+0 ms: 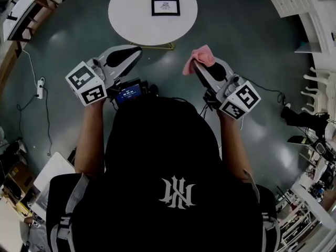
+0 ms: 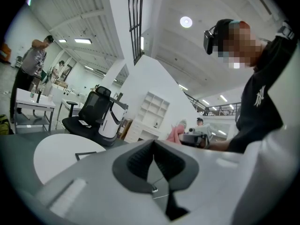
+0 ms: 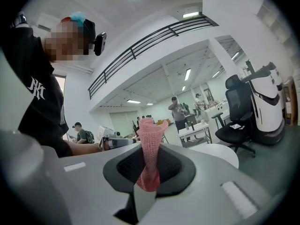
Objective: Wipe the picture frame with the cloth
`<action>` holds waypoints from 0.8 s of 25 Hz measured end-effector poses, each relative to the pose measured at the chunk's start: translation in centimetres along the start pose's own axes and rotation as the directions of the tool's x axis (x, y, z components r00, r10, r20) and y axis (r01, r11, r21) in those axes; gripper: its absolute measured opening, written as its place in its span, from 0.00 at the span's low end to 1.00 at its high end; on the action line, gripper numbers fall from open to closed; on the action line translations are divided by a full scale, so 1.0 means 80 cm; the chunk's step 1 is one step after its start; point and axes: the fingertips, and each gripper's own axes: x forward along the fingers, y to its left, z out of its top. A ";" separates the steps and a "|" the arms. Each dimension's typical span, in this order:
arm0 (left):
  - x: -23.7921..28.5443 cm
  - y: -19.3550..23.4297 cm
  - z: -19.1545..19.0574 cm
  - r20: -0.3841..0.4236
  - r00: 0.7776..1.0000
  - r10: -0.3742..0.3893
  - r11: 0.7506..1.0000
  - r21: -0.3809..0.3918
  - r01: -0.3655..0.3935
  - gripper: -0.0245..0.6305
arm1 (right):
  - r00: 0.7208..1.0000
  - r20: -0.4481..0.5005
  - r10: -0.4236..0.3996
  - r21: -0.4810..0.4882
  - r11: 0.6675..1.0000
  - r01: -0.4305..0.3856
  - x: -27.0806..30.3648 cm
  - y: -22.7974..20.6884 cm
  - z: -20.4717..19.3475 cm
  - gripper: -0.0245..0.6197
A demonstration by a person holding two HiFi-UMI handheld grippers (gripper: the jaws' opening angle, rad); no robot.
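With the right gripper [image 1: 197,66] clenched on the pink cloth [image 1: 200,58] and the left gripper [image 1: 134,53] closed empty, the cloth needed a flat, gentle approach to the far picture frame [image 1: 165,7].

table [image 1: 126,20] top: free all round picture frame [image 1: 165,7] | approach: open floor [image 1: 163,67] | far left: power strip [image 1: 40,88]

Both forearms reach forward; left claw [image 1: 132,52] closed, empty; right claw [image 1: 196,64] pinched on the cloth [image 1: 201,55].
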 end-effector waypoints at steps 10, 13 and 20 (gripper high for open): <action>0.058 0.091 0.020 -0.032 0.999 0.001 0.999 -0.033 -0.002 0.04 | 0.998 0.010 -0.067 0.003 0.998 0.067 0.027 -0.105 0.034 0.09; 0.096 0.106 0.024 -0.053 0.998 0.020 0.999 -0.040 -0.022 0.04 | 0.998 0.012 -0.063 0.023 0.998 0.062 0.018 -0.151 0.044 0.09; 0.171 0.167 0.041 -0.092 0.985 0.147 0.985 -0.078 -0.154 0.04 | 0.998 -0.011 0.056 0.070 0.996 -0.056 0.048 -0.267 0.070 0.09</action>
